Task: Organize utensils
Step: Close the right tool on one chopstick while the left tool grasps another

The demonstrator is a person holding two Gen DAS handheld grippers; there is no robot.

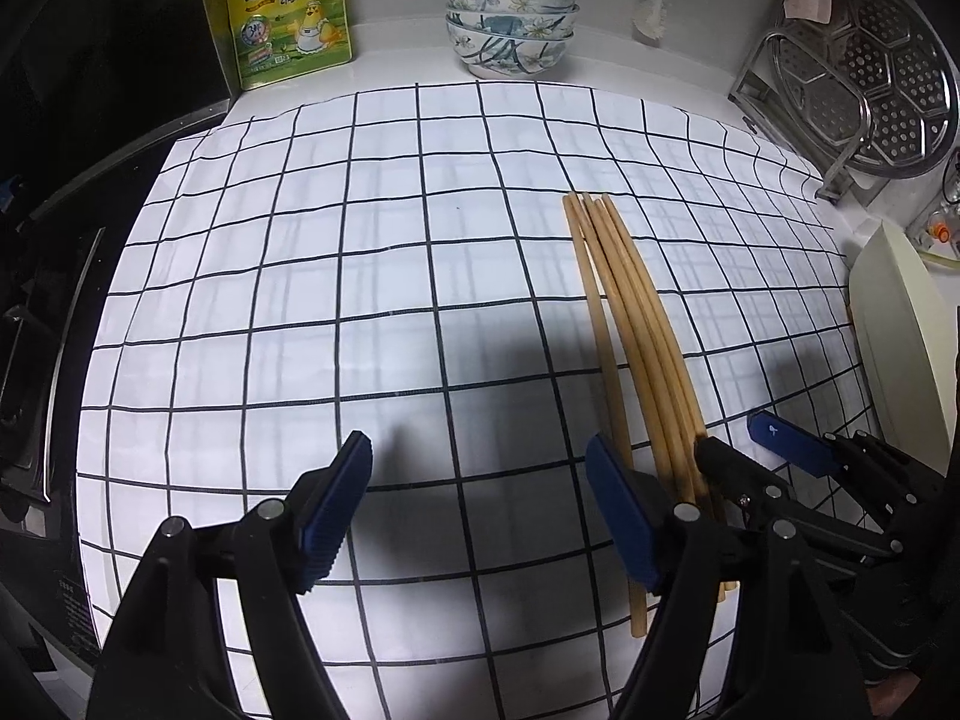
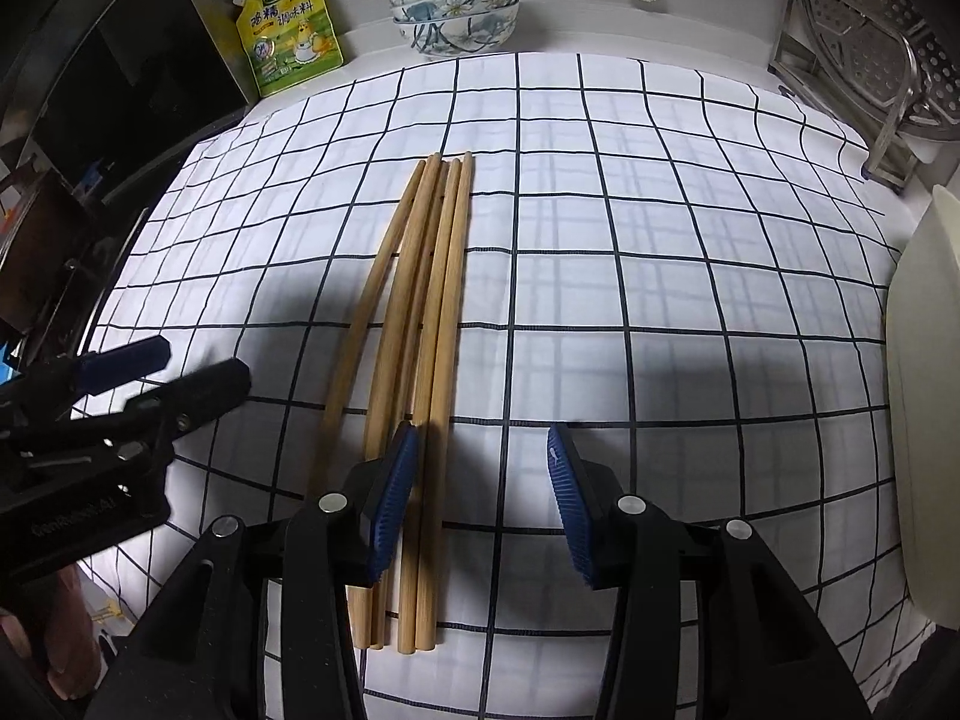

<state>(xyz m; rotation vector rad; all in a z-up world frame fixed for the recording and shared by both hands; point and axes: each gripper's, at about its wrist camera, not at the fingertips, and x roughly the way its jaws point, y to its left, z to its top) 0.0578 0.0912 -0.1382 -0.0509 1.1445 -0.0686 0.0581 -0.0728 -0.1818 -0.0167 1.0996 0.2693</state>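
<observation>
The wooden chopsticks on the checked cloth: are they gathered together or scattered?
Gathered. The tan wooden chopsticks lie flat, side by side in one bundle on the white checked cloth, ends roughly aligned.

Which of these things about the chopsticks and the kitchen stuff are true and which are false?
1. The chopsticks lie in a bundle on the checked cloth. True.
2. The bowls are spread out side by side. False: they are stacked.
3. The left claw squeezes the chopsticks. False: it is open, with only cloth between its jaws.
4. A yellow-green pouch stands left of the bowls. True.
5. The right claw is open. True.
</observation>
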